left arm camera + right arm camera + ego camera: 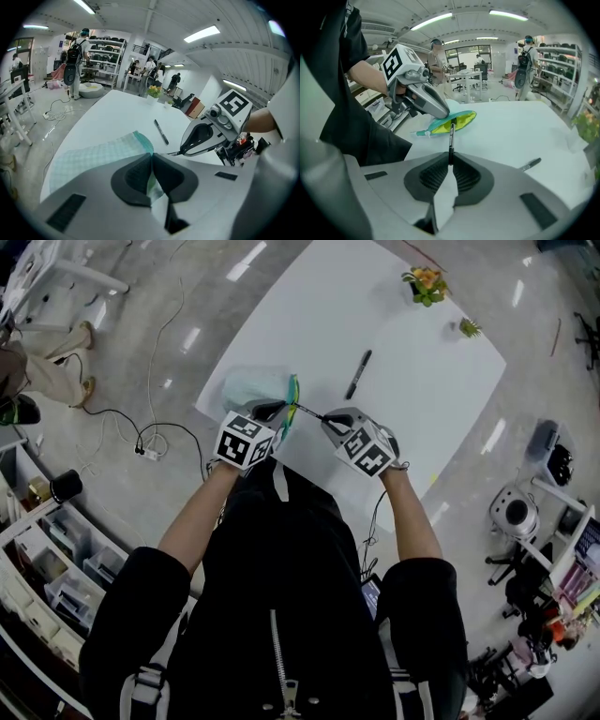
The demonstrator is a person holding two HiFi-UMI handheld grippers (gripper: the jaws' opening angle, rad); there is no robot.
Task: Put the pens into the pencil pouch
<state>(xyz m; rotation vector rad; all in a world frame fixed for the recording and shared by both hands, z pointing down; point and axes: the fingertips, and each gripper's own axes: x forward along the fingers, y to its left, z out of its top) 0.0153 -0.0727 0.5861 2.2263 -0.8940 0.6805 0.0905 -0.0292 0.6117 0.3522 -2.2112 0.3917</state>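
Note:
A pale teal checked pencil pouch lies at the near left of the white table. Its mouth, teal-rimmed with a yellow lining, stands agape. My left gripper is shut on the pouch's edge and holds it up. A black pen sticks out from my right gripper, which is shut on it, and the pen's tip sits at the pouch mouth. A second black pen lies loose on the table beyond, also seen as the black pen in the left gripper view.
A small potted plant and a smaller green sprig stand at the table's far edge. Cables trail on the floor to the left. Shelves and people are in the room behind.

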